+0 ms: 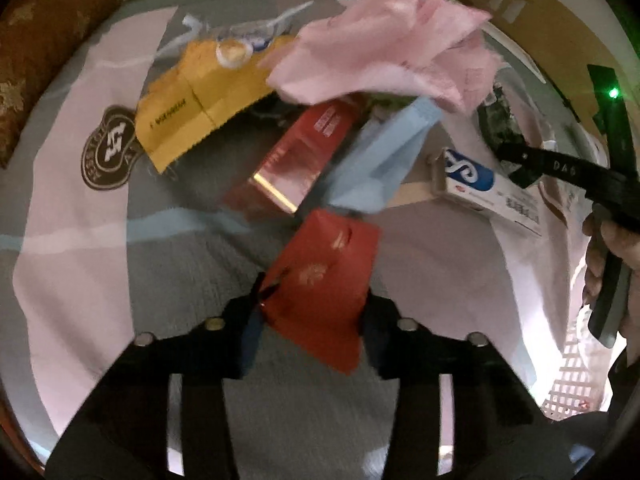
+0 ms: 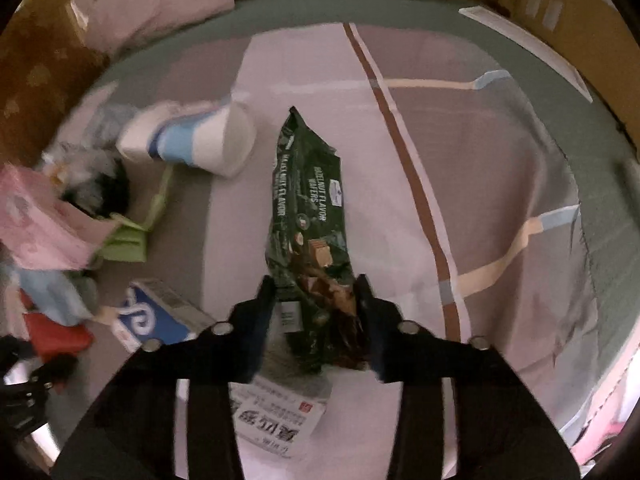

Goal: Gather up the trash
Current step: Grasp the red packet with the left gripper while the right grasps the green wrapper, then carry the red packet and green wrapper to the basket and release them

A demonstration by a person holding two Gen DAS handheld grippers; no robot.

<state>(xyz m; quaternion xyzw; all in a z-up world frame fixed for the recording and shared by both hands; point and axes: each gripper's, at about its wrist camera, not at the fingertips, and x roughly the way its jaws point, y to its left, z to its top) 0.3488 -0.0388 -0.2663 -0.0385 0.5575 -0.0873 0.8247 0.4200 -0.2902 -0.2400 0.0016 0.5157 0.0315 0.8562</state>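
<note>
I'm working over a bed whose pale pink and grey quilt cover (image 2: pixel 320 72) carries brown and peach stripes. A pink pillow (image 2: pixel 160 0) lies at its far edge, beside a brown patterned cushion (image 1: pixel 44 40); the light is dim.

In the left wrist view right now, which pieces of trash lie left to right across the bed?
yellow packet → red box → light blue wrapper → blue and white toothpaste box

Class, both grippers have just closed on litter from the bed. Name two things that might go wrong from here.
1. The left gripper pinches only one end of the red wrapper; it might slip out.
2. The right gripper holds the green wafer pack near its end; the long pack may sag or drag.
</note>
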